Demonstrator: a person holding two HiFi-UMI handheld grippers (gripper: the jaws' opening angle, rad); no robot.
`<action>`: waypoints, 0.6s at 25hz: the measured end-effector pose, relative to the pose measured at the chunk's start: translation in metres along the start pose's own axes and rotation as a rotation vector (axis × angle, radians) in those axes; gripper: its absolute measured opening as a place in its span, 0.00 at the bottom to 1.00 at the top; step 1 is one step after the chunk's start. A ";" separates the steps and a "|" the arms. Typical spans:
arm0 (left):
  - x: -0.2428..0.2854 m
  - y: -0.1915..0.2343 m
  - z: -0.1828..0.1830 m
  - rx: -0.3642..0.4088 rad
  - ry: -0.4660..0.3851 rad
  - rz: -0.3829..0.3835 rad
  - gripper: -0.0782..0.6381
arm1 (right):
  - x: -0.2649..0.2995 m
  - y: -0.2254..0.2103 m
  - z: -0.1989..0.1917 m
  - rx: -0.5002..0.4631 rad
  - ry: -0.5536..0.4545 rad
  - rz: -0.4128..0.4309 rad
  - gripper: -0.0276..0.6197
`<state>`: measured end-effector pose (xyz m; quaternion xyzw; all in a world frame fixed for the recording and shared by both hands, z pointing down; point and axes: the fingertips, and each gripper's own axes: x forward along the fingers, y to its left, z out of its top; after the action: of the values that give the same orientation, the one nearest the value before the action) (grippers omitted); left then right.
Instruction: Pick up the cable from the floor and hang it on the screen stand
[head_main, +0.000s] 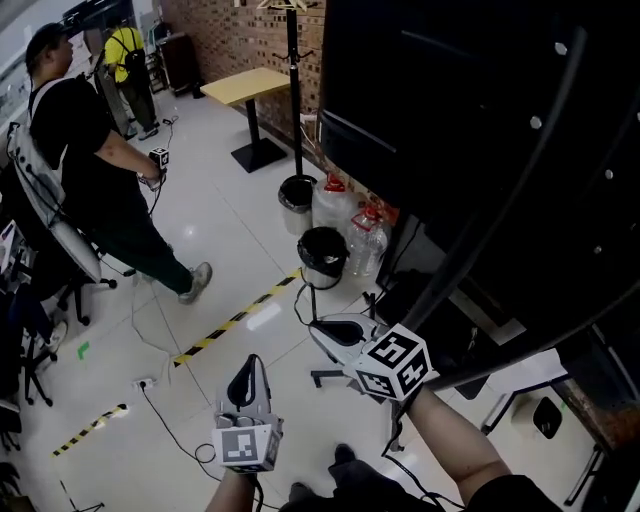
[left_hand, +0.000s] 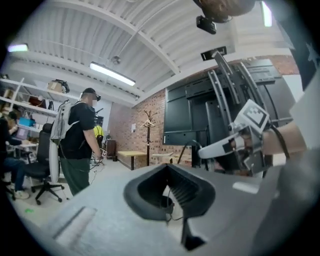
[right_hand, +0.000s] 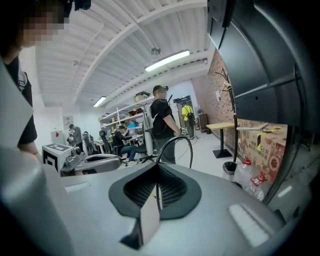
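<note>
In the right gripper view a black cable (right_hand: 177, 137) arcs up out of my right gripper (right_hand: 156, 185), whose jaws are shut on it. The head view shows that gripper (head_main: 318, 328) raised beside the screen stand (head_main: 500, 200), with a thin loop of the cable (head_main: 296, 303) curling off its tip. The stand's black struts and the dark screen fill the right of that view, and the stand (left_hand: 225, 85) also rises behind the right gripper in the left gripper view. Lower left, my left gripper (head_main: 250, 368) points up and away, its jaws (left_hand: 170, 192) shut and apparently empty.
A black bin (head_main: 322, 255) and water bottles (head_main: 365, 235) stand at the stand's foot, a second bin (head_main: 296, 195) and a coat rack (head_main: 292, 80) behind. A person (head_main: 100, 170) stands at the left. Floor wires run to a power strip (head_main: 145, 382) near striped tape (head_main: 235, 320).
</note>
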<state>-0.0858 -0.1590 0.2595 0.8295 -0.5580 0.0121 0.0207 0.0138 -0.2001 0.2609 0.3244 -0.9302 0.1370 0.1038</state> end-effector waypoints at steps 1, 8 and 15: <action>0.005 -0.004 0.000 0.004 0.020 -0.004 0.12 | -0.006 -0.004 0.007 -0.017 -0.007 -0.010 0.06; 0.038 -0.040 0.010 -0.084 0.072 -0.081 0.12 | -0.037 -0.017 0.038 -0.082 -0.046 -0.034 0.06; 0.066 -0.079 0.064 -0.102 0.040 -0.255 0.12 | -0.061 -0.016 0.092 -0.134 -0.108 -0.089 0.06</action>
<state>0.0116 -0.1931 0.1966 0.8912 -0.4473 -0.0024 0.0751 0.0611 -0.2065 0.1598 0.3646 -0.9262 0.0518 0.0808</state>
